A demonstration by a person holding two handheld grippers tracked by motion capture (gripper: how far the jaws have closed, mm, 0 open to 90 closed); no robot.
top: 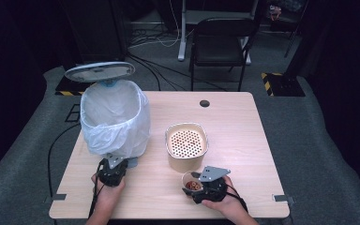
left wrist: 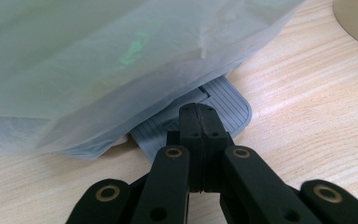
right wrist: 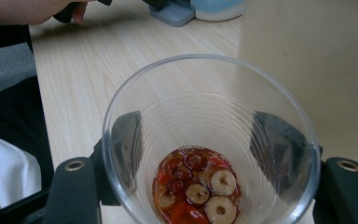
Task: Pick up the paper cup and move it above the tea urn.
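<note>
R tool [top: 198,183]: jaws around clear plastic cup [right wrist: 209,140] w/ red fruit slices; grip gently, keep upright.
L tool [left wrist: 199,116]: closed, pressing grey bin pedal [left wrist: 223,100]; hold steady.

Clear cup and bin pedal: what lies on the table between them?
Nothing: bare tabletop separates the clear cup from the bin pedal, as the high view shows.

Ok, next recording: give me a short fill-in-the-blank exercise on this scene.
1. The left gripper presses the bin's grey ____, its jaws shut.
2. The bin stands with its lid ____.
3. The right gripper's jaws sit either side of a clear ____ of red liquid and sliced fruit.

Missing words: pedal; open; cup
</note>
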